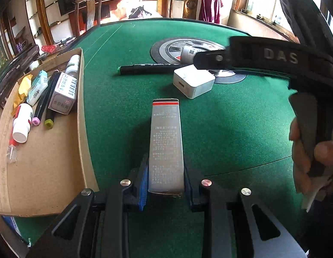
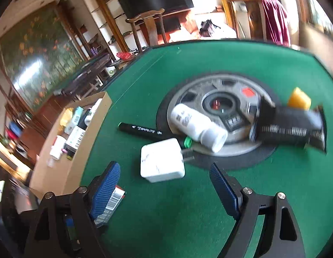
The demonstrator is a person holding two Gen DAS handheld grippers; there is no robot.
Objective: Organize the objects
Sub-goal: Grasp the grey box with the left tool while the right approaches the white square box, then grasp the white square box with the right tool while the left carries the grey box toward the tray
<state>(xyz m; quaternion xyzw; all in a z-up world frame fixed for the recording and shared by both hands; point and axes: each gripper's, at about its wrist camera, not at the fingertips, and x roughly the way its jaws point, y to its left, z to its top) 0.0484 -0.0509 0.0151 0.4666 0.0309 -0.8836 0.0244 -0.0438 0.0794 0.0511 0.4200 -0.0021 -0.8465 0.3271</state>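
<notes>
Between the blue pads of the left gripper a tall silver carton sits clamped, its red-striped end pointing to twelve o'clock over the green table. At ten o'clock from it stands the cardboard tray, already holding markers, a bottle and a boxed item. At one o'clock lie a white charger, a black marker and a white bottle. The right gripper hangs with jaws wide and empty, the charger at twelve o'clock between its fingertips.
</notes>
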